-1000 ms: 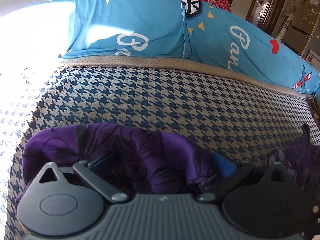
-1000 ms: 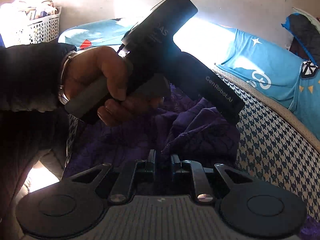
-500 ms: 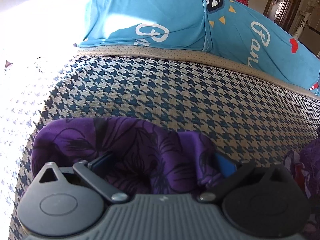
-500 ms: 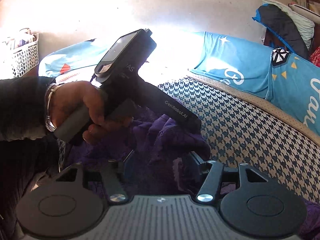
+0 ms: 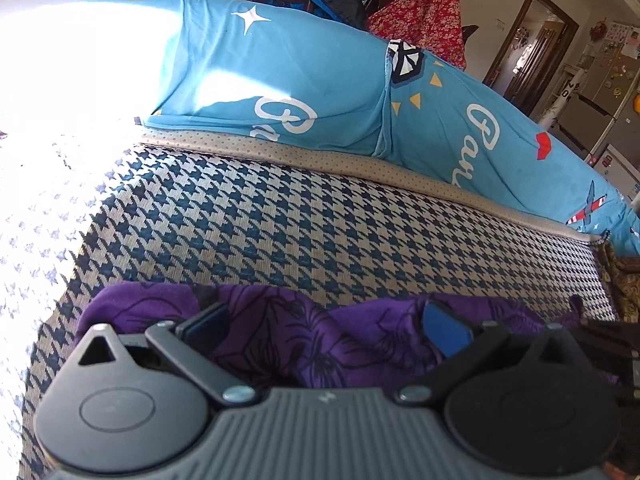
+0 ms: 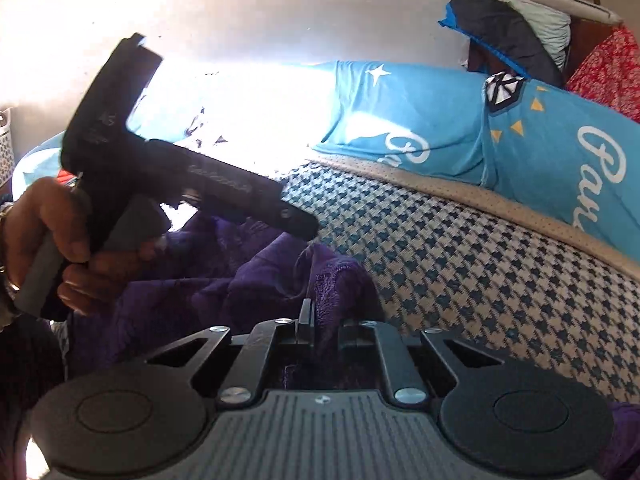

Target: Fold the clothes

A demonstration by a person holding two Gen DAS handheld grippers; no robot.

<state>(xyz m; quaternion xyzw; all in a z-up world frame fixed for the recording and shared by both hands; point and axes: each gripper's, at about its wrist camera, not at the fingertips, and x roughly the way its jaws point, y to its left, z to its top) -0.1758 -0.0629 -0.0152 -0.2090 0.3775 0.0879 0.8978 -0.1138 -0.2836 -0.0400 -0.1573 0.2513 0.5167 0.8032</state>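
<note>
Purple floral-print fabric garment [image 5: 320, 344] lies bunched along the near edge of the blue-and-cream houndstooth woven mat [image 5: 320, 224] — soft, light and limp by the look of it, so it should sag wherever unsupported and is best taken at an edge or corner. Left gripper [image 5: 324, 326] stands wide open with cloth heaped between its jaws; right gripper [image 6: 322, 320] is pinched closed on a raised fold. Its long axis seems to run left to right — no clear end shows
</note>
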